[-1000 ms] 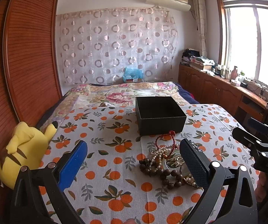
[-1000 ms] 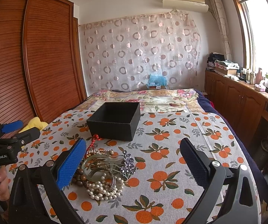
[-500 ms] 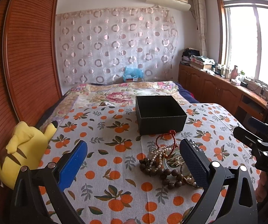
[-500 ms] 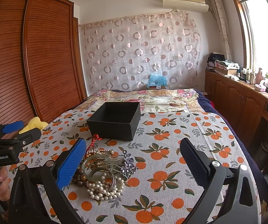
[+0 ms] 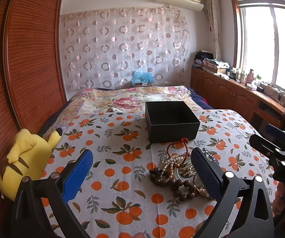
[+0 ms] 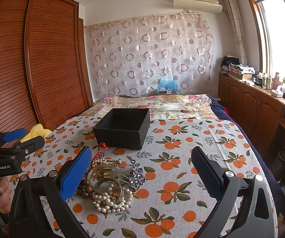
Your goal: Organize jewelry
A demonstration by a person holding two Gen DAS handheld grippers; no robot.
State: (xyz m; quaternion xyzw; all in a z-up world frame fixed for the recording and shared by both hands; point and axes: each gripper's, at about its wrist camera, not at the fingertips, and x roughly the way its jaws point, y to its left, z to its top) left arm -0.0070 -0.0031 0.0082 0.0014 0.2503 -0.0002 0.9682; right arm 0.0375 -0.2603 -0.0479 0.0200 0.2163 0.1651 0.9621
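An open black box [image 5: 171, 120] [image 6: 123, 128] sits on the orange-print cloth, and its visible inside looks empty. A jewelry pile [image 5: 179, 173] [image 6: 110, 180] lies in front of it: pearl strands, dark wooden beads, a jade bangle, a red cord, a purple brooch. My left gripper [image 5: 142, 175] is open and empty, the pile by its right finger. My right gripper [image 6: 141, 173] is open and empty, the pile by its left finger. Each gripper shows at the edge of the other's view.
A yellow plush toy [image 5: 26, 158] lies at the cloth's left edge against the wooden wardrobe [image 5: 23, 59]. A floral quilt [image 5: 126, 99] covers the bed behind the box. Wooden cabinets [image 6: 261, 107] with clutter run along the right wall under the window.
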